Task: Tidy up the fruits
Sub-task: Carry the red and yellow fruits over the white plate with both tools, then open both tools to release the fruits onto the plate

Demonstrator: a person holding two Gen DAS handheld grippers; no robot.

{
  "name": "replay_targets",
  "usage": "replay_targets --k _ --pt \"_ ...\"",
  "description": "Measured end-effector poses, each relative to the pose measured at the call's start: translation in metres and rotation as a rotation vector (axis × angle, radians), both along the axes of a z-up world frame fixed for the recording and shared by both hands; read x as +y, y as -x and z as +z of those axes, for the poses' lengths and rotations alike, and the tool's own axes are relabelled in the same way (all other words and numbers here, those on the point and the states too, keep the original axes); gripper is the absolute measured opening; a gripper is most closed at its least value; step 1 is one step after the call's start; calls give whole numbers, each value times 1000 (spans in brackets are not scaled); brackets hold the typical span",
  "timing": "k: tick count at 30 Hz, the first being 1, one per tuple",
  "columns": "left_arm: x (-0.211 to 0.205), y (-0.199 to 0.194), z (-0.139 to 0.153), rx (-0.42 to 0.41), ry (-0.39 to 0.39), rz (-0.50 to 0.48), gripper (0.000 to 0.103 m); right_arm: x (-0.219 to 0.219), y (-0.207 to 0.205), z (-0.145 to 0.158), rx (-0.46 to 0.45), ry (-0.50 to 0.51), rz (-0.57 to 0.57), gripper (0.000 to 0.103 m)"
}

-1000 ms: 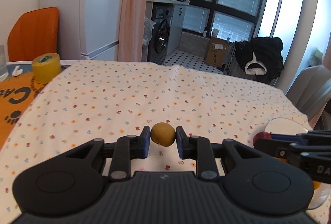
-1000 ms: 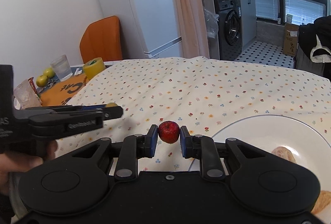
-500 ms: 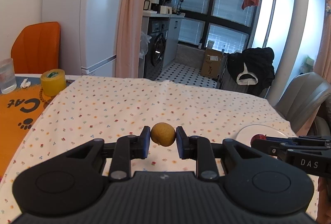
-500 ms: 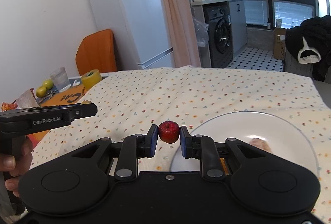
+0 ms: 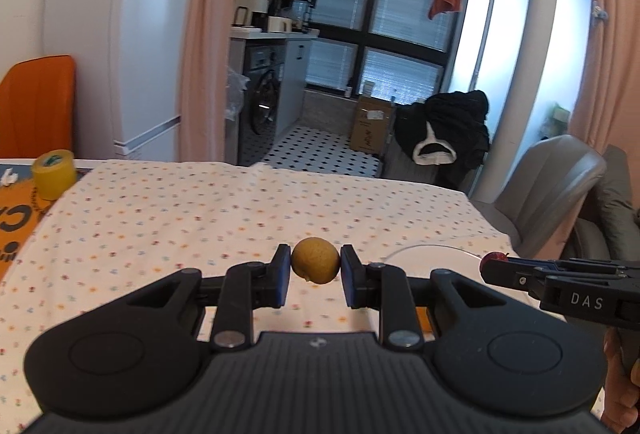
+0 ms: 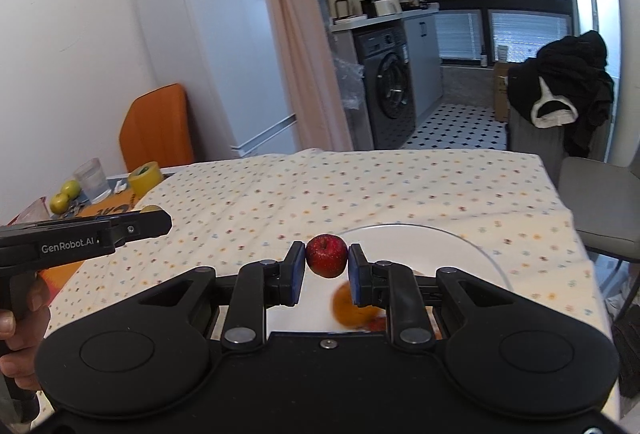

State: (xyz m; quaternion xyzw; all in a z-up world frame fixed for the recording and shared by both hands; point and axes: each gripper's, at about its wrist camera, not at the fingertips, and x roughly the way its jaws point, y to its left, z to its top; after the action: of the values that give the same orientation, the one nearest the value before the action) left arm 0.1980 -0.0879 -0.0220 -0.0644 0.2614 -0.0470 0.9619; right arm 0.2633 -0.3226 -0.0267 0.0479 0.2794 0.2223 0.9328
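Left wrist view: left gripper point(image 5: 315, 277) is closed on a small yellow-brown fruit point(image 5: 315, 259), pads pinching it at mid-height, held above the tablecloth point(image 5: 200, 218). The plate point(image 5: 430, 253) lies to the right and a bit farther; only its rim shows past the right finger. The right gripper point(image 5: 493, 266) comes in from the right edge with a bit of the red apple point(image 5: 494, 256) visible at its tip. The two tools are near each other, not touching.

Right wrist view: the right gripper's jaws clamp the apple on both sides, and it hangs above the plate's near-left rim. An orange fruit point(image 6: 350, 308) sits on the plate just below and behind the fingers, blurred. Something reddish sits beside it; I can't tell what. The left gripper sits at the left, level, over the cloth.

My read: both fruits are headed for the plate. Do the apple first, since it's already over the rim. Move it far and right to bare plate, clear of the orange fruit, lower until it nearly rests, then open. Don't drop it from height: round fruit rolls. Keep the left tool out until the right clears, then place the yellow fruit on the plate's left side.
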Motion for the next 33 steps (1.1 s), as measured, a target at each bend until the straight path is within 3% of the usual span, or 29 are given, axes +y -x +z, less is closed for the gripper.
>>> replay_targets --k 19,27,33 --pt "-53 -14 -21 62 3 -127 25 -37 9 -17 33 -25 -55 21" --pt "-42 -13 -20 75 16 -87 31 -34 7 -21 43 -31 -38 21" --pt "-25 -9 -20 90 16 -44 41 -30 6 -26 57 -33 -31 22"
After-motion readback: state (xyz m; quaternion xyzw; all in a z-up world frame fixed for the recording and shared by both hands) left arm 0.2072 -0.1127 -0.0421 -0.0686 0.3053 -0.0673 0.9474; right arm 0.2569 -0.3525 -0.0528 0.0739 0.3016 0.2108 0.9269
